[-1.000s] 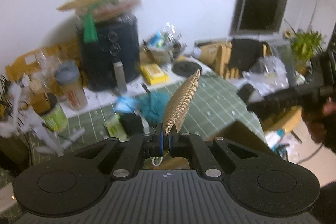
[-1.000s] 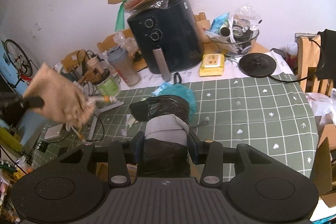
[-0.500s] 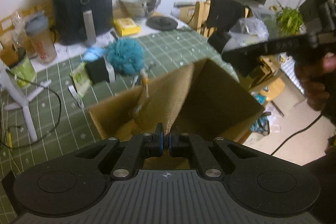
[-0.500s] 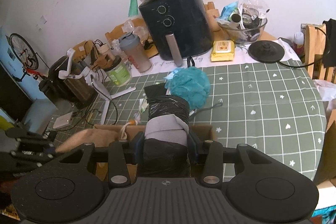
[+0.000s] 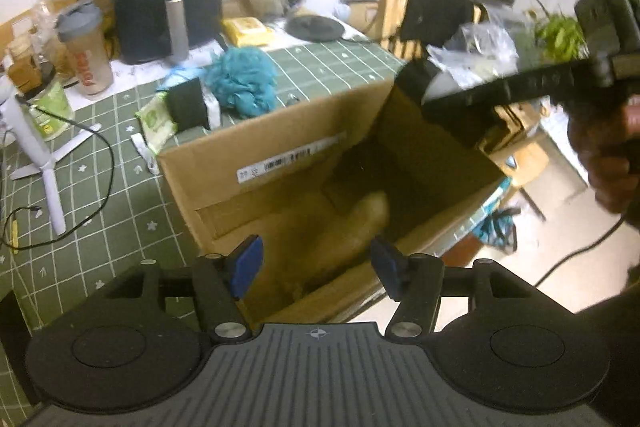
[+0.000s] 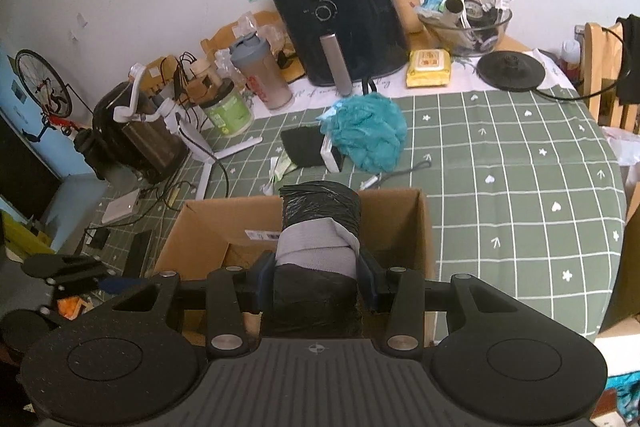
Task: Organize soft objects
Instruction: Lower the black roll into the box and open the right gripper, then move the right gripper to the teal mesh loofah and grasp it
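Because the cardboard box [image 5: 280,163] sits at the tabletop [image 6: 520,155] edge, the right gripper [image 6: 316,279], jaws clamped on a black-wrapped bundle [image 6: 318,227] above it, could nudge it off, while the left gripper [image 5: 316,263], jaws wide and empty, hovers over the tan cloth [image 5: 352,227] lying inside the box.

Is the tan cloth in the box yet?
In. The tan cloth lies inside the cardboard box, below the open, empty left tongs.
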A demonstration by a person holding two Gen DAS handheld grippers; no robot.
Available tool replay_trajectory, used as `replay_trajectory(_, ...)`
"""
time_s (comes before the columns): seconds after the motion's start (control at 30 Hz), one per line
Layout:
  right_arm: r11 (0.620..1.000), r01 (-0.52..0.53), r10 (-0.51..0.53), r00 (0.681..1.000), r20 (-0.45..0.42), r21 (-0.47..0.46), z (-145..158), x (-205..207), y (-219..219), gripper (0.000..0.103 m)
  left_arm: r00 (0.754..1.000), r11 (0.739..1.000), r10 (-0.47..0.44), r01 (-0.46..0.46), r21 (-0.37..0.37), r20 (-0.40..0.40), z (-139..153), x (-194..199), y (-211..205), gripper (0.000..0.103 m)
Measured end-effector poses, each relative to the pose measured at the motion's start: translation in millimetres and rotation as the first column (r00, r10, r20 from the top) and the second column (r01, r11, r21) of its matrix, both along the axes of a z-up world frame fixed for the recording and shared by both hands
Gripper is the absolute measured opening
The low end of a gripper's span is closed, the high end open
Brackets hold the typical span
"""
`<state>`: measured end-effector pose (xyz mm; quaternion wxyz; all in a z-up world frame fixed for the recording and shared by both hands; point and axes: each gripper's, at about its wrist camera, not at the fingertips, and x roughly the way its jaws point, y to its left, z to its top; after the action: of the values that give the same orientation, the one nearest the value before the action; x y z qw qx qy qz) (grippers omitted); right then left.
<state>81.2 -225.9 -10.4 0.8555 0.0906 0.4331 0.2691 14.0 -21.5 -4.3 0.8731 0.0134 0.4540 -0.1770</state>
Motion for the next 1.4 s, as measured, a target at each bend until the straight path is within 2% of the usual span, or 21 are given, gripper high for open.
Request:
replay_trajectory(0.27,1.0,0.002,-0.002,1.0,-0.013,-0.024,-3,1,11,0.046,0.994,0.993,0.106,-0.106,-0.045,0.003,4,-4,13,0.059)
replay_trajectory(0.53,0.999,0.003,-0.004,1.0,-0.027,-0.051,-6,12,25,0.047,0.986,0.986,0.167,-0.166,-0.033,0.023,10,-8,28,0.059)
replay_trajectory(0.57,0.998,0.004,-0.005,1.0,-0.026,-0.06,-6,13,27,0.049,0.984,0.984,0.175,-0.174,-0.034,0.023,10,-9,29,0.059)
replay_trajectory(0.63,0.996,0.002,-0.003,1.0,-0.015,-0.093,-6,15,32,0.066,0.982,0.982,0.187,-0.186,-0.04,0.023,9,-9,33,0.059)
replay_trajectory(0.67,0.995,-0.001,0.0,1.0,-0.004,-0.103,-6,15,33,0.078,0.981,0.981,0.192,-0.191,-0.042,0.021,9,-9,35,0.059)
replay_trajectory(0.7,0.994,-0.005,0.006,1.0,0.007,-0.113,-5,14,35,0.084,0.98,0.98,0.197,-0.196,-0.042,0.02,8,-9,36,0.059)
replay_trajectory(0.8,0.991,-0.008,0.008,1.0,0.001,-0.131,-7,13,38,0.093,0.978,0.977,0.208,-0.207,-0.045,0.017,6,-8,40,0.059)
replay_trajectory(1.03,0.989,0.01,-0.01,1.0,0.003,-0.147,-8,4,36,0.103,0.977,0.976,0.211,-0.21,-0.052,0.015,5,-4,45,0.059)
replay_trajectory(1.4,0.985,0.094,-0.094,0.996,0.002,-0.148,-8,-7,18,0.103,0.984,0.984,0.176,-0.175,-0.041,0.004,2,7,44,0.059)
